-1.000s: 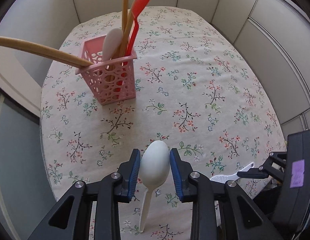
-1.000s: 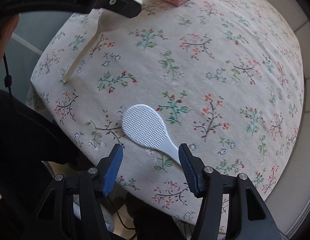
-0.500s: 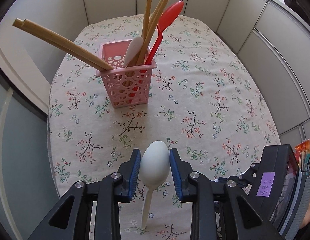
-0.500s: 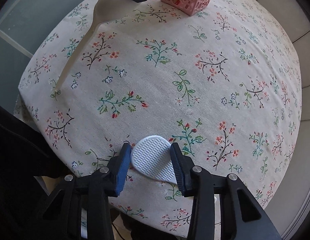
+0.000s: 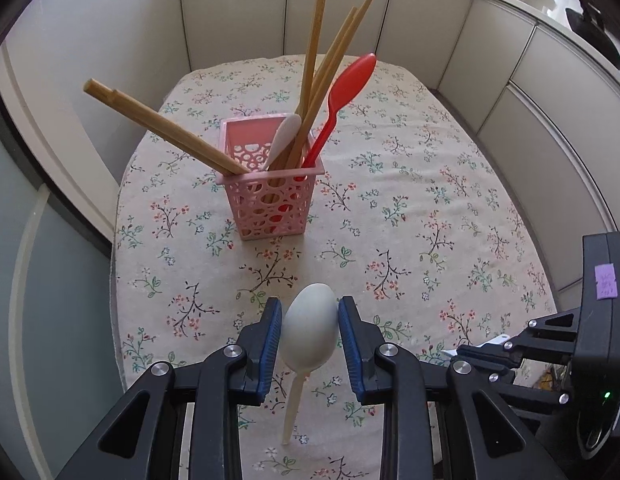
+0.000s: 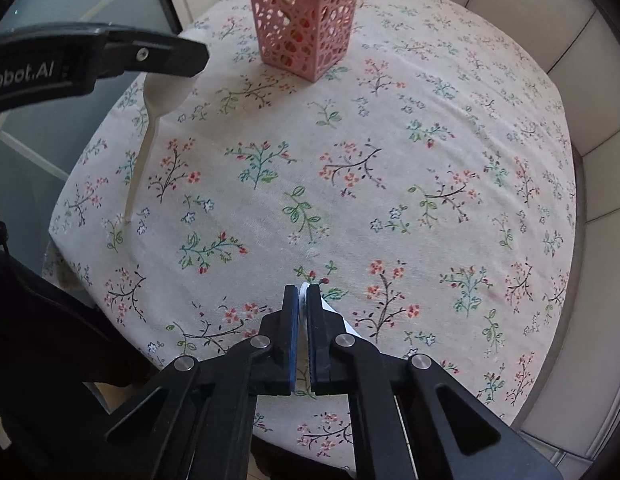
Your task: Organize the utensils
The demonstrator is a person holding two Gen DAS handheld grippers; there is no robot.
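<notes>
The left gripper [image 5: 309,334] is clamped on the bowl of a white plastic spoon [image 5: 309,332], lifted near the table's front edge. The right gripper [image 6: 303,334] pinches a white ribbed plastic rice paddle [image 6: 304,295] edge-on. Judging by this, both pickups are done; next comes carrying each to the pink perforated plastic basket [image 5: 266,200] near the far edge and dropping it in handle-down.

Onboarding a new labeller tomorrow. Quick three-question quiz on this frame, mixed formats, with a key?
1. True or false: the left gripper holds the pale plastic spoon by its bowl, with the handle hanging down.
2. Multiple choice: the right gripper is A) wide open above the cloth, B) shut on the white ridged plastic rice paddle, C) shut on a wooden chopstick.
3. Fill in: the only red utensil standing in the pink perforated plastic basket is a ____.

Key
1. True.
2. B; only the paddle's thin edge shows between the pads.
3. The red plastic spoon, beside wooden chopsticks and a white utensil.
</notes>
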